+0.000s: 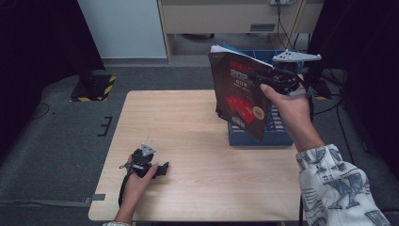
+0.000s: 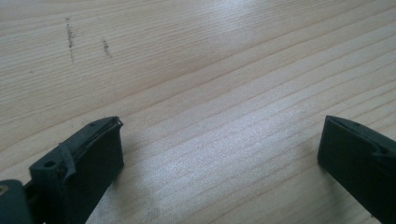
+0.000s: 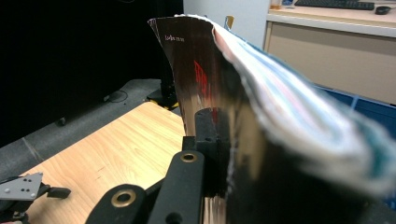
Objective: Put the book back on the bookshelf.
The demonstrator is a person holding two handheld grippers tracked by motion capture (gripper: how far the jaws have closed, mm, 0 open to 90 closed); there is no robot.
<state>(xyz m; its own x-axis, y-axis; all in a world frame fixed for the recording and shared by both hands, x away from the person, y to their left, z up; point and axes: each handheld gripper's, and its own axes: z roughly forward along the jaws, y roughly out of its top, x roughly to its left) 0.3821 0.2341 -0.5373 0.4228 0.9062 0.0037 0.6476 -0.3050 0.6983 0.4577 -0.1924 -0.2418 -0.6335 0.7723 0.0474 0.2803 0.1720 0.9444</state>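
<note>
The right gripper (image 1: 275,80) is clamped on a dark-covered, red-printed softcover book (image 1: 240,94), held upright in the air above the blue plastic crate (image 1: 254,136) at the wooden tabletop's (image 1: 188,136) right edge. The left gripper (image 1: 157,168) rests near the front-left corner, jaws wide apart, holding nothing.

The table (image 1: 197,155) is seen from above and from the person's side in the high view, looking forward and down. In the left gripper view, the wood (image 2: 210,84) is looked at from very near, along 2 black jaws. The right gripper view is pointed across the same table (image 3: 116,149), with the book (image 3: 280,116) very close, also seen in the high view (image 1: 237,94).
</note>
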